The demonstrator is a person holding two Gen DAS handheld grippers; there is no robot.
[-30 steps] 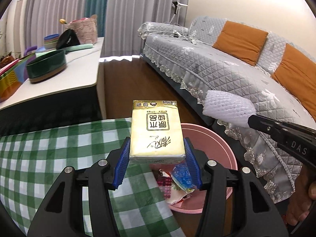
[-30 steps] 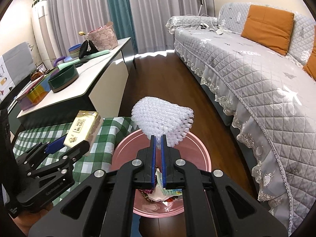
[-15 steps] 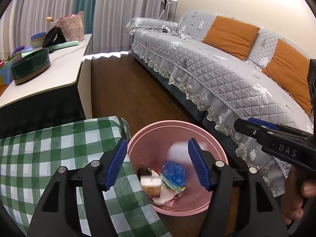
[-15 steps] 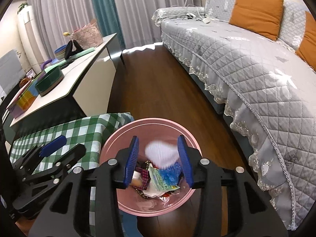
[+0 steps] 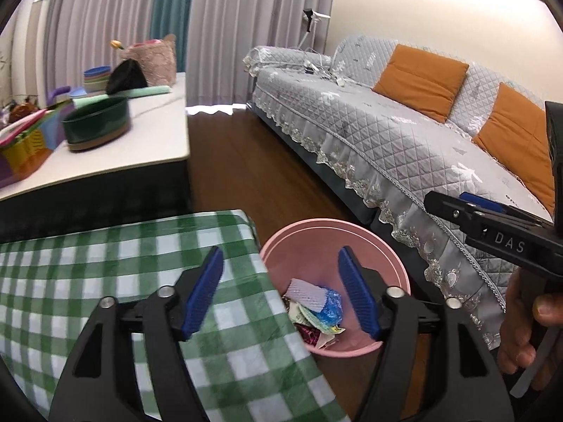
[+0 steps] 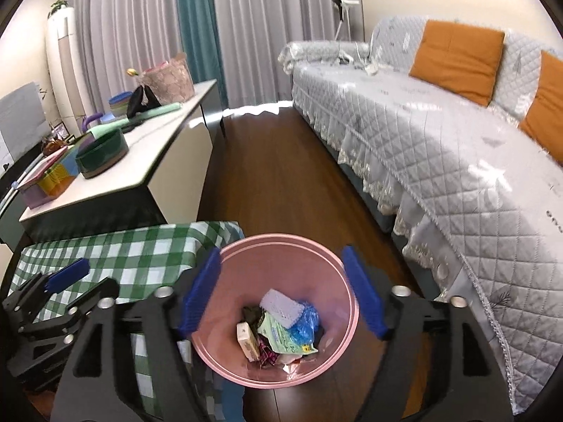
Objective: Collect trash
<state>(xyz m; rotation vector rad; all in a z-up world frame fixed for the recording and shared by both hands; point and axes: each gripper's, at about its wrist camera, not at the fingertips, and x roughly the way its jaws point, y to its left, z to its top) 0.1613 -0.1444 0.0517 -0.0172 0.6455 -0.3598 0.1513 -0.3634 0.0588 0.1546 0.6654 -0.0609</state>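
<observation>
two hand-held grippers hang with jaws wide and empty over a pink bin on the dark wood floor, the drop-off step of a trash collection apparently just behind them. the right gripper sits directly above the bin mouth, while the left gripper straddles the bin's near-left rim and the corner of a green-and-white checked cloth covering the bench beside it. inside the bin lie a white foam net sleeve, a blue crinkled wrapper, a pale yellow tissue pack standing on edge, a green printed packet and darker scraps beneath. judging by the empty jaws, the next move calls for swinging back toward the bench to look for more litter; the visible stretch of checked cloth shows none, so the search may have to go beyond what these views take in. the bin stands just beside the bench corner, between it and a long grey quilted sofa with orange cushions on the right. on the far left, a white side table carries a dark green round tin, colourful boxes, stacked bowls and a pink lace basket. grey and teal curtains close off the far wall.
</observation>
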